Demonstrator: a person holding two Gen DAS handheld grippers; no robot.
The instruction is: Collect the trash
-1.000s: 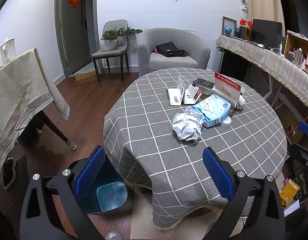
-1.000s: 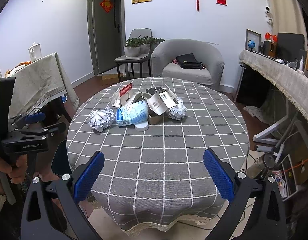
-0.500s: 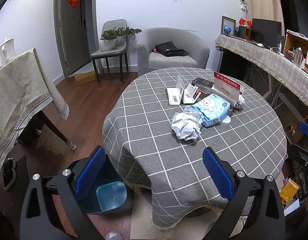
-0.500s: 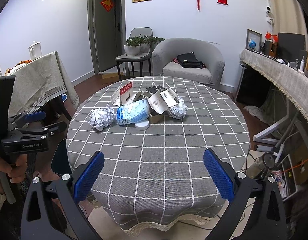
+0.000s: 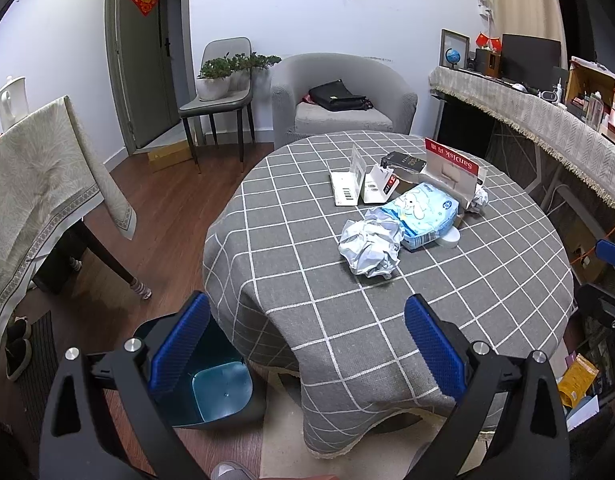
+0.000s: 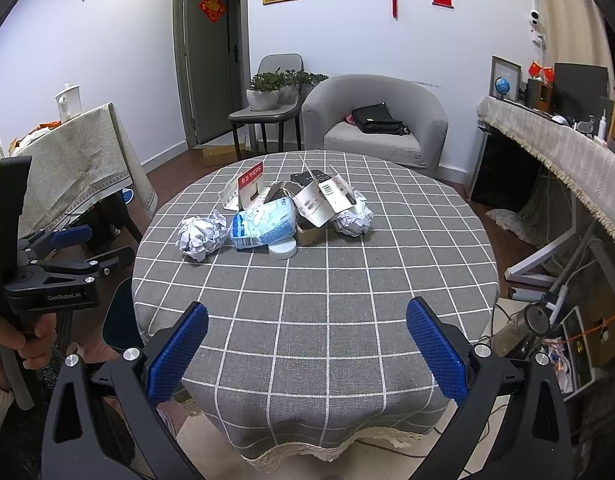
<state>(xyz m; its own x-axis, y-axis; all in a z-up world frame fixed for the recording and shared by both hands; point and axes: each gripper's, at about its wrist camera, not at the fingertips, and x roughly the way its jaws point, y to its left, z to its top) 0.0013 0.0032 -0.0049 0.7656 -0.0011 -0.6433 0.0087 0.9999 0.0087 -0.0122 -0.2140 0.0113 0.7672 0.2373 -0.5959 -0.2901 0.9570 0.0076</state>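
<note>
Trash lies in a pile on the round grey checked table (image 5: 307, 280): a crumpled paper ball (image 5: 370, 247) (image 6: 201, 236), a blue tissue pack (image 5: 423, 212) (image 6: 265, 226), a white lid (image 6: 283, 249), torn card packaging (image 5: 367, 188) (image 6: 327, 196), a red-and-white card (image 5: 451, 164) and a second paper ball (image 6: 353, 218). A dark teal bin (image 5: 211, 384) stands on the floor by the table. My left gripper (image 5: 307, 344) is open and empty, above the bin and table edge. My right gripper (image 6: 307, 348) is open and empty, over the table's near edge.
A second table with a beige cloth (image 5: 35, 184) stands at the left. A grey armchair (image 5: 339, 100) with a black bag and a chair with plants (image 5: 223, 88) stand behind. A long draped counter (image 5: 547, 120) runs along the right. Cables and clutter lie on the floor at the right (image 6: 555, 320).
Both views have shifted only slightly; the table's pile sits a touch closer. Both grippers stay open and empty.
</note>
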